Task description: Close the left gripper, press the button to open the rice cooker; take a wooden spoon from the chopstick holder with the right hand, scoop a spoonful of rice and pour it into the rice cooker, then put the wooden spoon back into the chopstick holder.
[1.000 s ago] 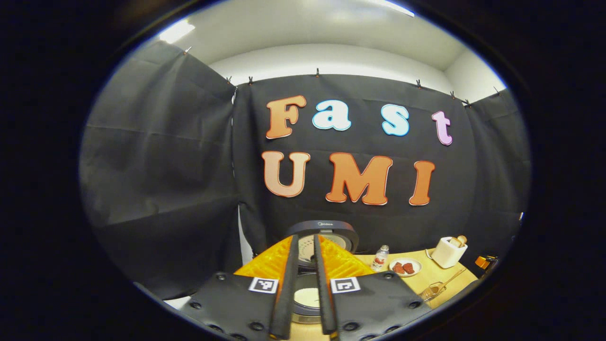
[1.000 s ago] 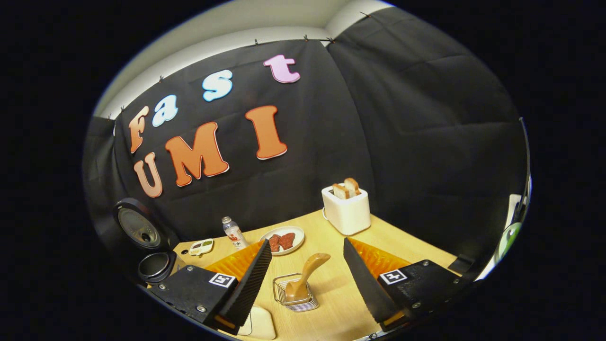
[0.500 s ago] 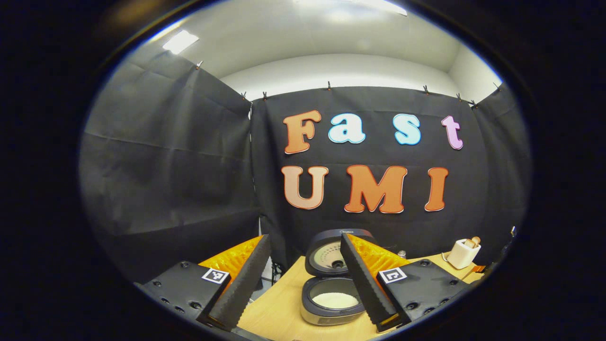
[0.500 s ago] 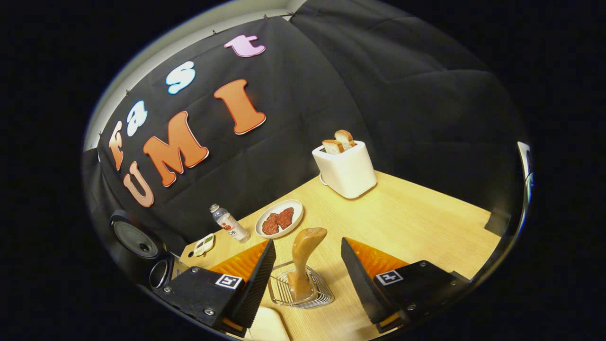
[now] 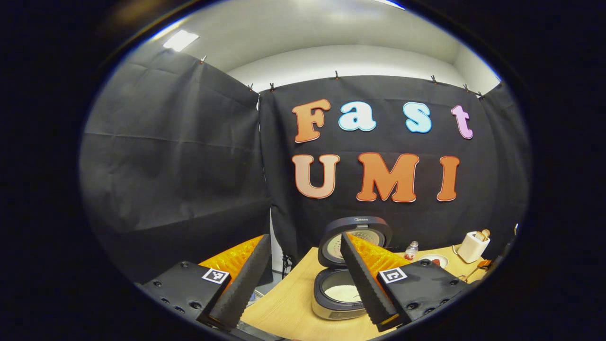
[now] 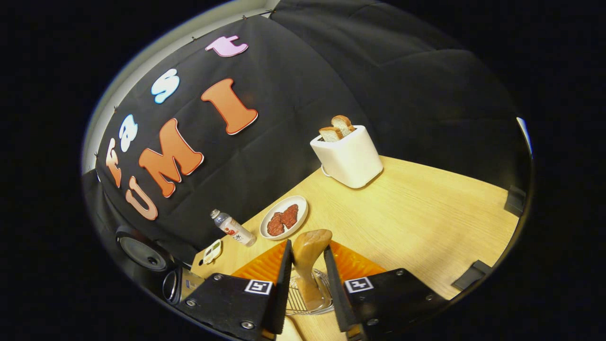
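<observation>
The right gripper (image 6: 307, 265) has its ridged fingers narrowed against the smooth, curved wooden spoon (image 6: 307, 251), which stands upright in the wire chopstick holder (image 6: 305, 298). The left gripper (image 5: 300, 279) is spread wide, with the round rice cooker (image 5: 341, 289) lid-up between its fingers on the pale woodgrain worktop (image 5: 284, 308).

The right tongs (image 6: 306, 272) hide part of the chopstick holder (image 6: 303, 303).
</observation>
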Available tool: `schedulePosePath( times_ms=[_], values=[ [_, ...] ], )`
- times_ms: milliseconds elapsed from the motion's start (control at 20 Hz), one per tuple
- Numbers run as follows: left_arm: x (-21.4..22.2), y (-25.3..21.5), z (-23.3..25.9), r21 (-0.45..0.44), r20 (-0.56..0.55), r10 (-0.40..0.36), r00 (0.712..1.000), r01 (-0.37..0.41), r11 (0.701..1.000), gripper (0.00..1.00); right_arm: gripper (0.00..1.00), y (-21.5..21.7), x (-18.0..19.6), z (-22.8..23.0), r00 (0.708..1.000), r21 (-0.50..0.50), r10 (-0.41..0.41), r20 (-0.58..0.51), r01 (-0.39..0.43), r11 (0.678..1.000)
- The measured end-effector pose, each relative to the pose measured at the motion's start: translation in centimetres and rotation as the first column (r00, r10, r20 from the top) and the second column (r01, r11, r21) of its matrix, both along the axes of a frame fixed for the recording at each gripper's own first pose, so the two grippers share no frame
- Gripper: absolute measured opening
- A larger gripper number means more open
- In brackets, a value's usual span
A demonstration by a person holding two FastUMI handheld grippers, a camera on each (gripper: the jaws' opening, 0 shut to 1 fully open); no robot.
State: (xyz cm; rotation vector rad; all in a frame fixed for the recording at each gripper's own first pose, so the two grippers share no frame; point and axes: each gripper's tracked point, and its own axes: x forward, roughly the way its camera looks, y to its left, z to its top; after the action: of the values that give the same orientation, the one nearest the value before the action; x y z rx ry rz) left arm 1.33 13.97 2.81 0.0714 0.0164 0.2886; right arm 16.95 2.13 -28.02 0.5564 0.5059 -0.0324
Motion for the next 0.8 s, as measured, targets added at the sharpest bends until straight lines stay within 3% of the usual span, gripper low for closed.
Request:
schedulePosePath(
  times_ms=[50,150,300,550,800],
  values=[
    [0.2,0.1,-0.1,-0.002,-0.004,0.001,1.000,-0.001,1.000,1.00,0.34,0.5,0.1,0.0,1.000,0.031,0.010,0.002,-0.010,0.999],
    [0.6,-0.1,-0.2,-0.008,-0.007,-0.003,1.000,0.003,1.000,1.00,0.25,1.0,0.3,0.9,1.000,0.072,0.011,0.008,-0.012,0.997],
    [1.0,-0.3,-0.3,-0.013,-0.005,-0.014,1.000,0.014,1.000,1.00,0.14,1.6,0.3,1.0,1.000,0.048,0.021,0.002,-0.021,0.999],
    [1.7,-0.6,0.6,-0.021,0.016,-0.044,0.999,0.044,0.999,1.00,0.13,2.7,0.6,5.5,0.997,-0.045,0.044,0.067,-0.041,0.998],
    [2.0,-0.4,1.4,-0.041,0.036,-0.083,0.996,0.085,0.996,0.99,0.13,5.7,-1.5,12.8,0.976,-0.138,0.123,0.179,-0.099,0.985]
  ],
)
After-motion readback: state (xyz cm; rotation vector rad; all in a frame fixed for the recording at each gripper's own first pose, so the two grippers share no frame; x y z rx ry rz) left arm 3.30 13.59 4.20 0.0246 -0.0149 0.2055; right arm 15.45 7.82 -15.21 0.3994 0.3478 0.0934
